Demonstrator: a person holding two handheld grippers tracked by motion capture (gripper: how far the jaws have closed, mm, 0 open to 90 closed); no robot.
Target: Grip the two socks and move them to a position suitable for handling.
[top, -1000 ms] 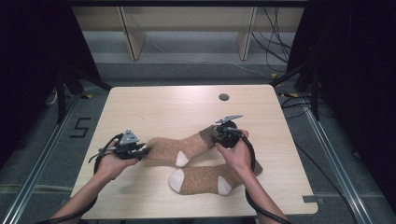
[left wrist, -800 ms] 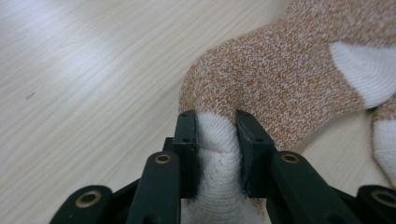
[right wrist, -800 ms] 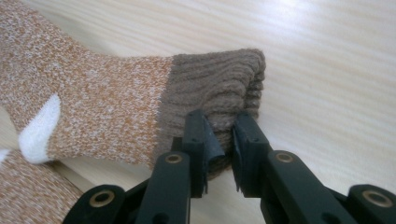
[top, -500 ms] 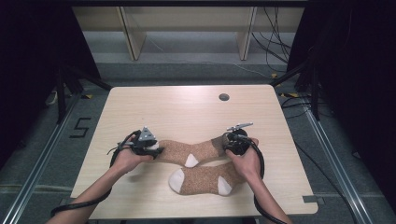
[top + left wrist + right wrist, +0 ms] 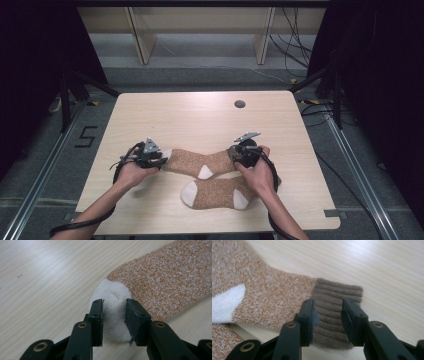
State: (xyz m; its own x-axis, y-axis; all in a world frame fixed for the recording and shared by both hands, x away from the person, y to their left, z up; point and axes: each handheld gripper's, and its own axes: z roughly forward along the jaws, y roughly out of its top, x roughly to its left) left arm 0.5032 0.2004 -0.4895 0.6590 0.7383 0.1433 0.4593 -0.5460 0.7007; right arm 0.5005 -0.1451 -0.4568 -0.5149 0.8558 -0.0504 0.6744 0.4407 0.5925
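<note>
A pale wooden table [image 5: 150,115] with rounded corners is seen from above, and a person's two forearms reach in from the near edge. Two speckled orange-brown knitted socks with white toes and heels lie on it, one behind the other.

At the left, the person's left hand [image 5: 131,172] holds the left gripper [image 5: 161,157], a black two-jaw tool with a grey three-cornered plate on top and a trailing cable. It points at the white toe of the farther sock [image 5: 200,163], which lies stretched flat across the table between the two grippers. In the left gripper view the white toe [image 5: 113,312] sits between the two black jaws, which stand narrowly apart and have just been closing. The pads sit right at the toe's sides; I cannot tell whether they press it.

Towards the middle, the nearer sock [image 5: 220,192] lies flat closer to the person, its white toe pointing left, its far end hidden under the right hand [image 5: 257,175].

At the right, the right gripper [image 5: 234,152] meets the farther sock's brown ribbed cuff [image 5: 334,315]. Its jaws straddle the cuff, have just been opening, and stand slightly clear of the cloth.
</note>
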